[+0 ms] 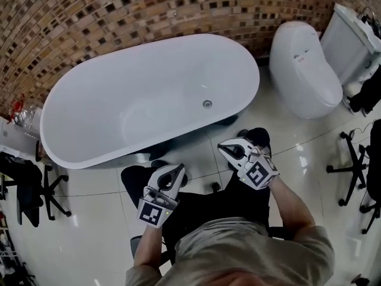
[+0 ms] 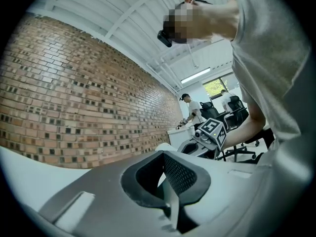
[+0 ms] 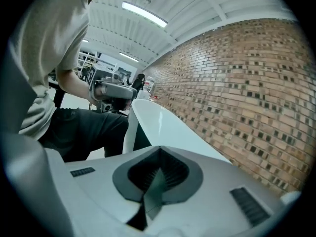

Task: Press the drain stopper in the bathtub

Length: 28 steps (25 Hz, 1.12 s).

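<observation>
While both grippers are held low in front of the person's body, the drain stopper (image 1: 207, 103) is seen untouched in the floor of the white bathtub (image 1: 119, 106). The stopper is a small round disc, so no long axis can be made out; it is set flat and faces straight up, and whether it is up or pressed down cannot be told. The oval tub's long axis is laid from lower left to upper right in the head view, along the brick-patterned wall (image 1: 119, 11), and the stopper is found right of the tub's middle, toward the end nearest the white toilet (image 1: 303, 70).

The left gripper (image 1: 172, 174) is held above the glossy tiled floor (image 1: 89, 219), outside the tub's near side and well apart from the stopper. In the left gripper view its jaws are brought fully together, with nothing caught between them (image 2: 168, 177). The right gripper (image 1: 229, 149) is carried just beside the tub's near rim, closer to the stopper but apart from it. Its jaws are likewise pressed together on nothing (image 3: 157, 174), and they are pointed along the tub's rim (image 3: 158, 122) toward the wall. A black office chair (image 1: 352, 159) is glimpsed at the far right.
</observation>
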Motion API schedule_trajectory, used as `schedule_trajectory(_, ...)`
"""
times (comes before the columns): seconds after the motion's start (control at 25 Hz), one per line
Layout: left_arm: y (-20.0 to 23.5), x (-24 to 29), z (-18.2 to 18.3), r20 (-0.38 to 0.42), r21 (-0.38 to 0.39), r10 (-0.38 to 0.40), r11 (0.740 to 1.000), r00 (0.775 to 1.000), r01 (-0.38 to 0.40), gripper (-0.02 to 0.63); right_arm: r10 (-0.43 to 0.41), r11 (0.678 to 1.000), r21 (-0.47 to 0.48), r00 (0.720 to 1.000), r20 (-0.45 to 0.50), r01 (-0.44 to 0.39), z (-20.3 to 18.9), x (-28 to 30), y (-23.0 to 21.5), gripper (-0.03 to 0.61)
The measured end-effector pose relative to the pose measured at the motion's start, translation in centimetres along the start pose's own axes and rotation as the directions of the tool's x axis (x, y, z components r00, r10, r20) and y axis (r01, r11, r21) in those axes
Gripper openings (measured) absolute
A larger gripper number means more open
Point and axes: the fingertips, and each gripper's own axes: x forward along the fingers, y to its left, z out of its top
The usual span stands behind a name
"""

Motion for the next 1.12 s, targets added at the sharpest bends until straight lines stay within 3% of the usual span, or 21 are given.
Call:
schedule_trajectory(0.28, 4.3, -0.2, -0.4, -0.023, -0.005, 0.071, 0.997, 0.997, -0.072, 0.009, 0.036, 0.999, -0.026, 0.999, 0.006, -0.036, 0.3, 2.9, -1.1, 0.000)
schedule_trajectory(0.4, 5.7, 0.3, -0.7, -0.044, -0.010, 0.074, 0.997, 0.996, -0.074, 0.009, 0.038, 0.999, 0.032, 0.999, 0.013, -0.038, -0.3, 2.7, -2.1, 0.000)
schedule_trajectory(0.52, 7.3, 1.4, -0.4, -0.043, 0.090, 0.012, 0.996, 0.999, -0.008, 0.008, 0.007, 0.991, 0.134, 0.999, 0.046, -0.013, -0.6, 2.5, -4.7, 0.000)
schedule_trajectory(0.64, 10.5, 2.8, -0.6, -0.011, 0.195, -0.006, 0.981, 1.000, 0.008, 0.008, -0.016, 0.983, 0.181, 1.000, 0.006, 0.015, -1.5, 2.5, -7.8, 0.000)
schedule_trajectory(0.72, 13.9, 3.8, -1.9, -0.031, 0.212, 0.052, 0.976, 0.998, -0.044, 0.008, -0.032, 0.986, 0.164, 0.999, -0.033, 0.037, -2.3, 3.0, -10.2, 0.000)
schedule_trajectory(0.84, 18.7, 5.4, -6.5, -0.181, 0.141, 0.179, 0.978, 0.967, -0.155, 0.008, -0.032, 0.992, 0.122, 0.997, -0.066, 0.040, -3.3, 4.6, -13.7, 0.000)
schedule_trajectory(0.96, 21.9, 7.8, -8.7, -0.190, 0.224, 0.233, 0.956, 0.954, -0.188, 0.008, 0.020, 0.998, 0.063, 0.992, -0.127, -0.012, -5.6, 7.6, -16.2, 0.000)
schedule_trajectory(1.12, 24.8, 9.3, -9.3, -0.167, 0.318, 0.299, 0.918, 0.940, -0.236, 0.008, 0.165, 0.984, 0.114, 0.952, -0.259, -0.139, -11.1, 13.0, -18.2, 0.000)
